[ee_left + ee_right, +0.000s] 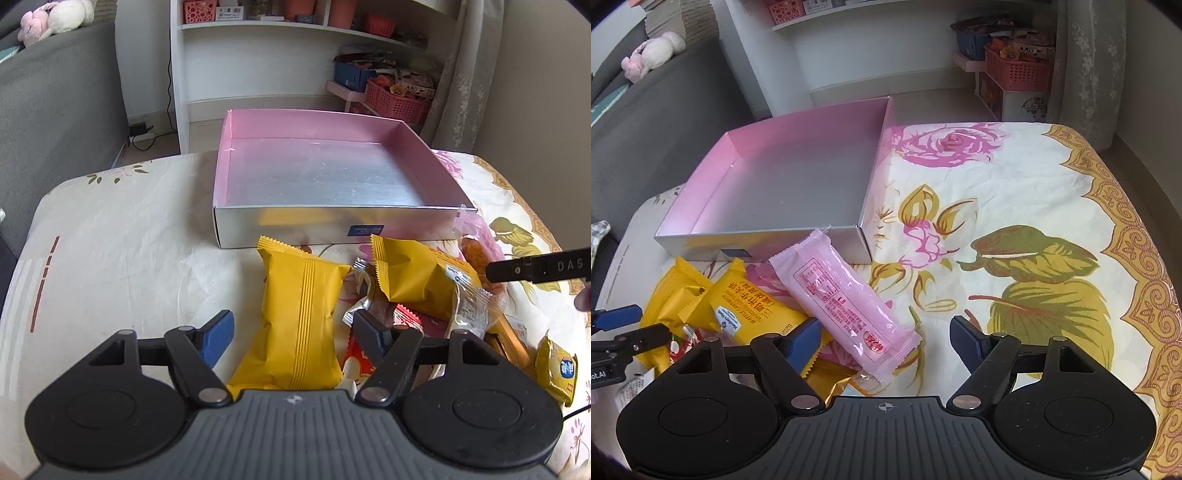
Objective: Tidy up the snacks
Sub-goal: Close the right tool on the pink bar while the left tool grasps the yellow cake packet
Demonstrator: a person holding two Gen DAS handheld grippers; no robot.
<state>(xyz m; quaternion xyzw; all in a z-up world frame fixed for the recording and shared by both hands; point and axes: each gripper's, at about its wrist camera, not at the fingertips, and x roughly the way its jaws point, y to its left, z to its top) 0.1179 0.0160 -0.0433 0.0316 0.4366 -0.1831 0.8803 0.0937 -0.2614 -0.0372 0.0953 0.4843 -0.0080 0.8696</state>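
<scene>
A shallow box, silver outside and pink inside, stands empty on the floral cloth. In front of it lies a heap of snacks. My left gripper is open, its fingers on either side of a yellow packet without pressing on it. To the right of that lie a second yellow packet, a red wrapper and a clear-wrapped orange pastry. My right gripper is open too, straddling the near end of a long pink packet; its left pad sits close to the wrapper.
A small yellow packet lies apart at the right. Behind the table stand a white shelf unit, pink baskets and a curtain. A grey sofa with a plush toy flanks the left. The cloth right of the box is bare.
</scene>
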